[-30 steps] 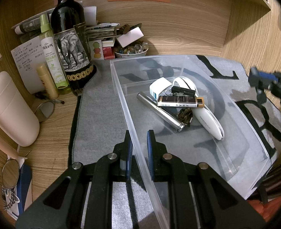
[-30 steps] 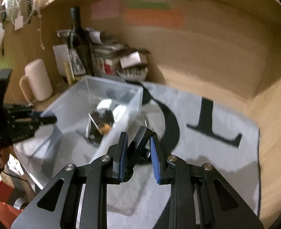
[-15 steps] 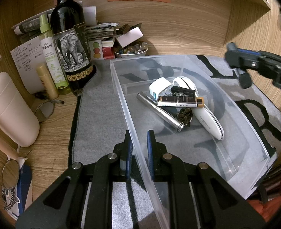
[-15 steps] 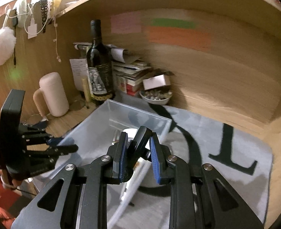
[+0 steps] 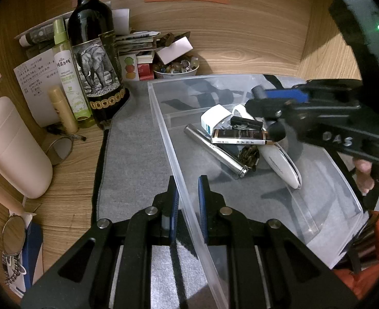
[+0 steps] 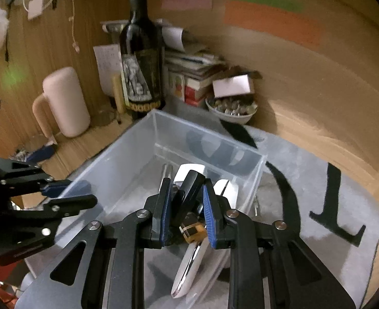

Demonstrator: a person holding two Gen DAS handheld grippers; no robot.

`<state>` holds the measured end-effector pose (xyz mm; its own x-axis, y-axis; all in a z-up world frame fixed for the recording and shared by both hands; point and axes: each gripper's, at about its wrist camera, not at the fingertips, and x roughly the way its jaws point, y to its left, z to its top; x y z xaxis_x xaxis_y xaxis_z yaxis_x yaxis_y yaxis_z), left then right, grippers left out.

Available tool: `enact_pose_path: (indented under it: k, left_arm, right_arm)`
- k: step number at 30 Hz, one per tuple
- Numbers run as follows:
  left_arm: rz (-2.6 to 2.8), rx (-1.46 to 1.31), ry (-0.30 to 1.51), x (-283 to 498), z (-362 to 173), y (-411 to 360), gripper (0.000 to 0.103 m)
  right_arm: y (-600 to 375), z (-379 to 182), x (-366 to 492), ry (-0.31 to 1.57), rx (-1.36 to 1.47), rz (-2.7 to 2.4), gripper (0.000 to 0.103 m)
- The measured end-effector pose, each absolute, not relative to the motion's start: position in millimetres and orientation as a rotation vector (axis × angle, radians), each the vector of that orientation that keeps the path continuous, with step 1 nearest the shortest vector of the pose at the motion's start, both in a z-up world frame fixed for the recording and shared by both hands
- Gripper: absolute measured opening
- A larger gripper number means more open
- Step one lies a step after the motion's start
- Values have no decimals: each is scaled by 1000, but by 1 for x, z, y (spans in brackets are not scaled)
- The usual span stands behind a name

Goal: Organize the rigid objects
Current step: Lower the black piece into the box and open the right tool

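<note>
Now the right gripper point(image 6: 185, 207) hangs over the clear plastic storage bin point(image 5: 163, 118), its blue-padded fingers point(image 6: 163, 206) closed on a small black clip-like object point(image 6: 189, 193) that sticks up between them. Directly beneath those fingers, inside the bin, lie a long white oval device point(image 5: 279, 162), a silver metal tube point(image 5: 215, 152), a white rounded case point(image 5: 214, 117) and a flat white and gold box point(image 5: 238, 137).

The left gripper point(image 5: 187, 198) has its fingers narrowed around the bin's near wall, one on each side, seemingly steadying it on the grey felt mat point(image 5: 132, 154) covering the wooden counter point(image 5: 68, 180).

The step in hand appears to be dropping the black object into the bin. The next move probably calls for lowering slightly and spreading the right fingers so it lands among the other items.
</note>
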<state>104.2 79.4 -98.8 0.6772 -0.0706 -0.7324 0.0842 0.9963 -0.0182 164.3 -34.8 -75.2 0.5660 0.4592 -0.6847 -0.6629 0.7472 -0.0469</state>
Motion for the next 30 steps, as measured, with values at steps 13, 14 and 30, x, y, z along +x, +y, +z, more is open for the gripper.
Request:
enact_pose_path:
  k: [13,14,30]
  left_arm:
    - [-87,16,822,104,-99,80,14]
    - [-87,17,823,104,-99,80,14]
    - [-87,16,822,104,-99,80,14]
  right_arm:
    - [-31,-93,177,811,-290,675,38]
    - [-32,-92,176,803,-292,673,38]
    - [-68,-45,158,639,-276,604,50]
